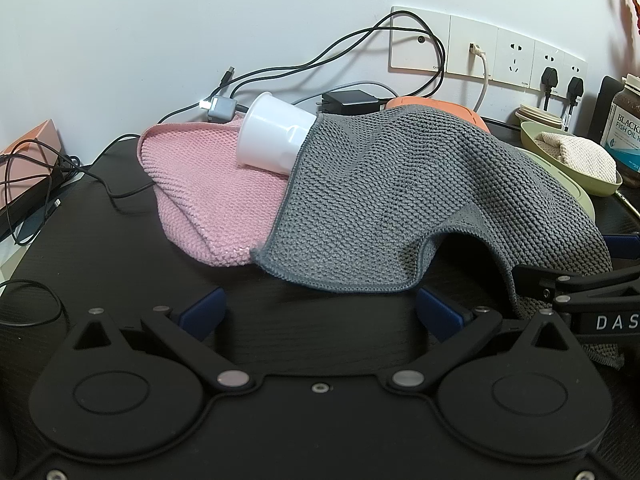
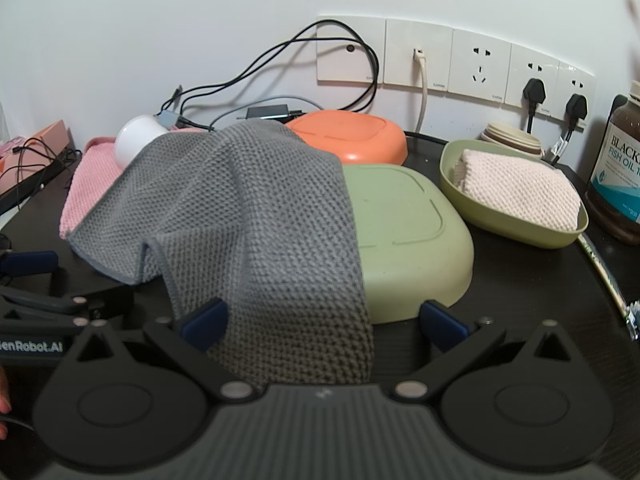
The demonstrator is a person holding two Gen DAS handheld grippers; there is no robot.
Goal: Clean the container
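You are at the very start: neither tool has taken hold of anything. Your left tool (image 1: 320, 312) stands fully open over bare black table (image 1: 120, 240), empty. Your right tool (image 2: 324, 320) is just as wide, with a fold of the grey cloth (image 2: 240, 216) lying loose between its jaws, not pinched. The green container (image 2: 408, 236) sits upside down just ahead of the right tool, half draped by that cloth. Next, I judge, you need to close the right tool on the cloth and steady the container with the left.
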